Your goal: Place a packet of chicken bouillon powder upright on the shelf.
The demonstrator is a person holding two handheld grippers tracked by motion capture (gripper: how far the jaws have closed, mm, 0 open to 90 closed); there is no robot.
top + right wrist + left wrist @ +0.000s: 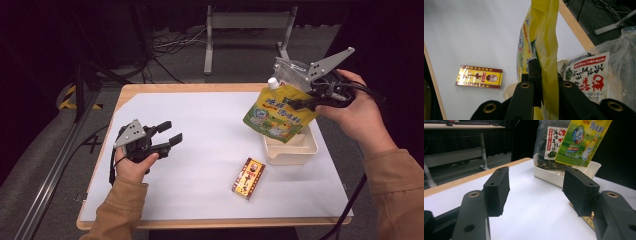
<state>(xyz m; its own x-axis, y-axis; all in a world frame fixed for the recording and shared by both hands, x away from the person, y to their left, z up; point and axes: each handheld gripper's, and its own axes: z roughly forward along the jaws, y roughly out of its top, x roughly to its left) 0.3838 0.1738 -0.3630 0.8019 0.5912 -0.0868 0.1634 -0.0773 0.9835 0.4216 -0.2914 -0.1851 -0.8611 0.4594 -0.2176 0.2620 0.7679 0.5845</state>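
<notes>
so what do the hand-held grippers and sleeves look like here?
Both are black two-jaw units with flat rectangular pads. The left hand-held gripper and right hand-held gripper each carry a grey three-cornered plate with small holes and trail a black cable. Brass-ringed holes mark the jaw arms. The person wears tan long sleeves.

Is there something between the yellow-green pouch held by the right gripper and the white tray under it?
The right gripper holds the yellow-green spouted plastic pouch above the white rectangular plastic tray. A clear bag of dark seaweed with a red-and-white label already stands in that tray, behind the pouch, taking part of the room.
</notes>
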